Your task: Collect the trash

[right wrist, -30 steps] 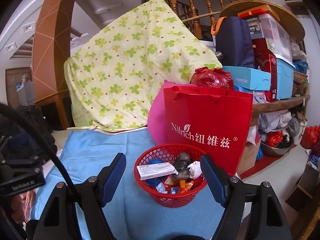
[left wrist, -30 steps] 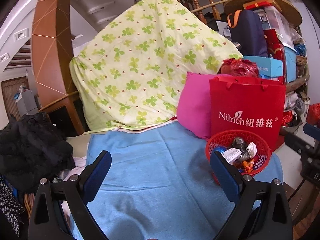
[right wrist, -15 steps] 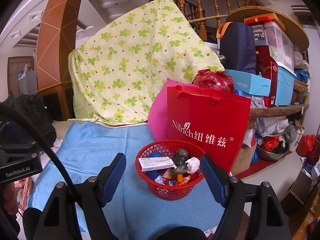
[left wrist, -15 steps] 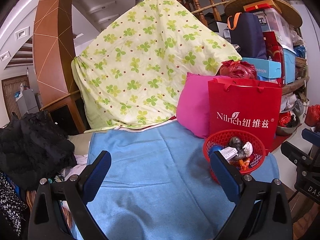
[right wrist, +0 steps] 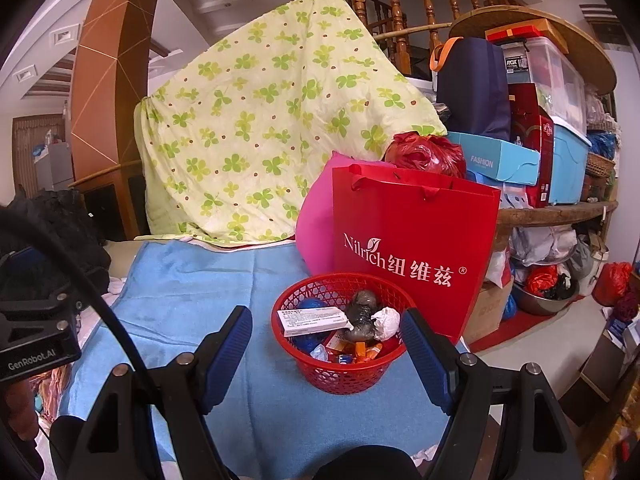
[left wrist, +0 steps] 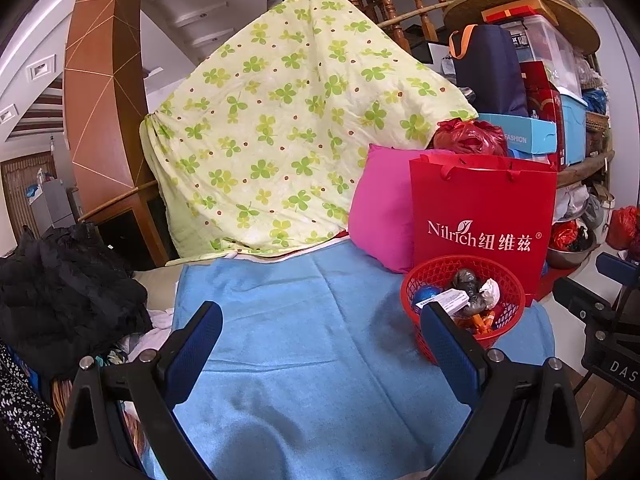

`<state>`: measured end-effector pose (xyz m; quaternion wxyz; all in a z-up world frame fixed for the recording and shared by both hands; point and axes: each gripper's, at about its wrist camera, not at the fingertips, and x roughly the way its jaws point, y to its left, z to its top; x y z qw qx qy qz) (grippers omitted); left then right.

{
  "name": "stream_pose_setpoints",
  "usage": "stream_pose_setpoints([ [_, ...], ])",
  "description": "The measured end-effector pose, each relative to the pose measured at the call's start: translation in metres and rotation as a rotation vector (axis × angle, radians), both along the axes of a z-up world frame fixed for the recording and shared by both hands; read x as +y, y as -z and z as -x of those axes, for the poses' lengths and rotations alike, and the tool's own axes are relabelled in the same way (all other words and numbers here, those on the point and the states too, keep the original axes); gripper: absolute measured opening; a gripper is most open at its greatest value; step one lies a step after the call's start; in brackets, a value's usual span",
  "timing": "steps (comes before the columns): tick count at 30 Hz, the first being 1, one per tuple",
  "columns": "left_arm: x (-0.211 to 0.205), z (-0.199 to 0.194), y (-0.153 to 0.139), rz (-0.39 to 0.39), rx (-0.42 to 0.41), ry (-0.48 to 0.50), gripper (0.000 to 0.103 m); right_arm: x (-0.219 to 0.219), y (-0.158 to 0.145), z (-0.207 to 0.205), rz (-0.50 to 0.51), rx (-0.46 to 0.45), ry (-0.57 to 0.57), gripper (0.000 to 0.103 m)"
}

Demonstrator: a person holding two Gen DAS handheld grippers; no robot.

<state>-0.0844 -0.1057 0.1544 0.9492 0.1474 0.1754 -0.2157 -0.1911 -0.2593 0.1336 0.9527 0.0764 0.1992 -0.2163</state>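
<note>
A red mesh basket (right wrist: 316,372) stands on the blue cloth (right wrist: 192,292) and holds trash: a white box (right wrist: 314,318), a grey wad (right wrist: 360,308), a white crumpled paper (right wrist: 386,322) and small wrappers. It also shows in the left wrist view (left wrist: 506,276). My right gripper (right wrist: 326,350) is open and empty, held back from the basket with its jaws framing it. My left gripper (left wrist: 322,338) is open and empty above the blue cloth (left wrist: 300,320), with the basket beyond its right finger.
A red paper bag (right wrist: 416,248) stands right behind the basket, with a pink pillow (right wrist: 316,224) beside it. A green-patterned quilt (right wrist: 260,132) rises at the back. Black clothing (left wrist: 60,288) lies left. Boxes and bins (right wrist: 560,140) are stacked right.
Both grippers have drawn back and risen a little, so the basket looks smaller and farther. Both stay open and empty.
</note>
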Motion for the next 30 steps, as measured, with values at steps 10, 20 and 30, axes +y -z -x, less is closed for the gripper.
stream_pose_setpoints([
  [10, 0.001, 0.005, 0.002, 0.000, 0.004, -0.002, 0.099, 0.001, -0.001, 0.002, -0.025, 0.003, -0.005, 0.080],
  [20, 0.001, 0.007, 0.003, -0.001, 0.005, -0.003, 0.099, 0.000, 0.001, -0.002, -0.055, 0.028, 0.018, 0.080],
  [30, 0.002, 0.009, 0.012, -0.009, 0.017, -0.003, 0.099, 0.000, 0.004, -0.009, -0.059, 0.056, 0.003, 0.080],
])
